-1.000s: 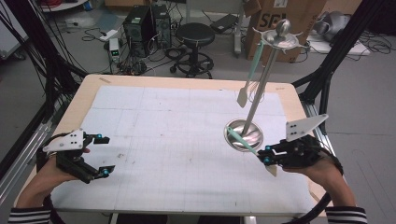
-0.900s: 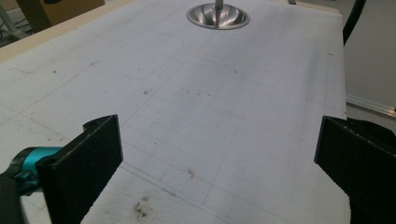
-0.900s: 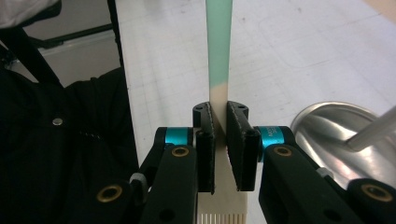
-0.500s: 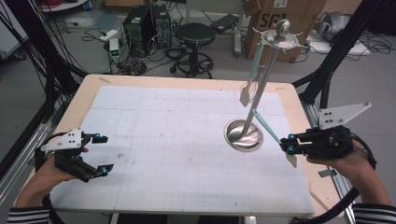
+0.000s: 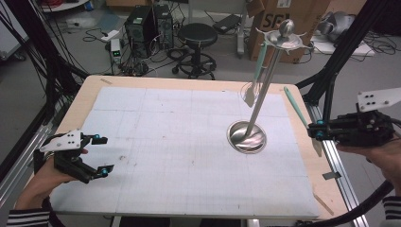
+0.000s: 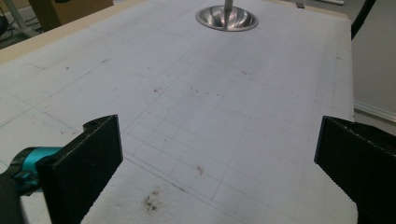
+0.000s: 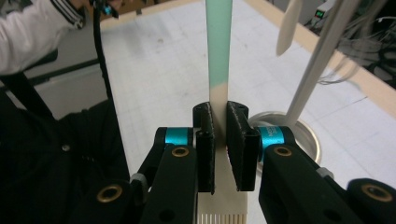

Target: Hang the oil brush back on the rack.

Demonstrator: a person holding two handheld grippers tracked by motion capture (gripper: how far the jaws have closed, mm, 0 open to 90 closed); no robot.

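Behind right gripper point(image 5: 316, 132): spatula point(image 5: 297, 108) blade half-hidden.

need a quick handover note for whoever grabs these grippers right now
Right gripper: shut on the mint-handled spatula, held off the table's right edge, handle pointing toward the stand.
Left gripper: open, holding nothing, near the front left of the mat.
Stand: upright on its round base at the mat's right side, with one utensil already hanging from the top hooks.
Done: spatula gripped and lifted.
Left: probably hang it on a free hook, then release.
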